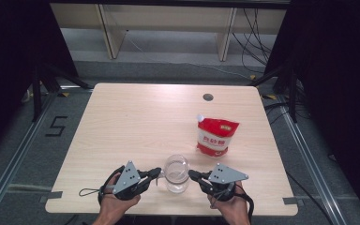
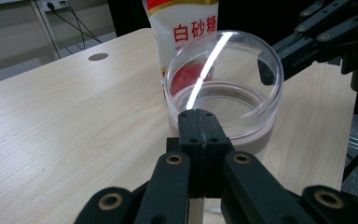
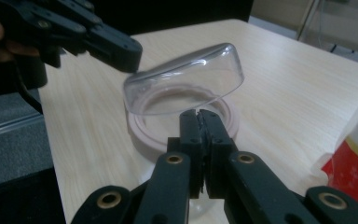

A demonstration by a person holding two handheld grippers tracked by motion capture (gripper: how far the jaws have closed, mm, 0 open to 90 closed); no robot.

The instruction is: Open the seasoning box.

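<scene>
The table (image 1: 122, 122) is a pale wood top, bare across most of its width. Near its front edge stands a clear jar (image 1: 176, 174) with a pinkish collar at the mouth and a transparent domed lid (image 3: 186, 79) that sits tilted, one side lifted off the collar. The left hand-held gripper (image 1: 156, 173) and the right hand-held gripper (image 1: 191, 175) flank the jar from either side, both clenched with jaws pressed together and nothing between them; their tips are at the jar, though whether they press on it I cannot tell.

The step looks like working the lid. To do it well, one gripper should steady the jar low on its wall while the other pushes at the lid's raised edge, gently, since the jar seems light and could slide or tip.

Behind and to the right stands a red and white sugar pouch (image 1: 215, 136), near the jar but apart. A small round port (image 1: 208, 97) lies farther back.
</scene>
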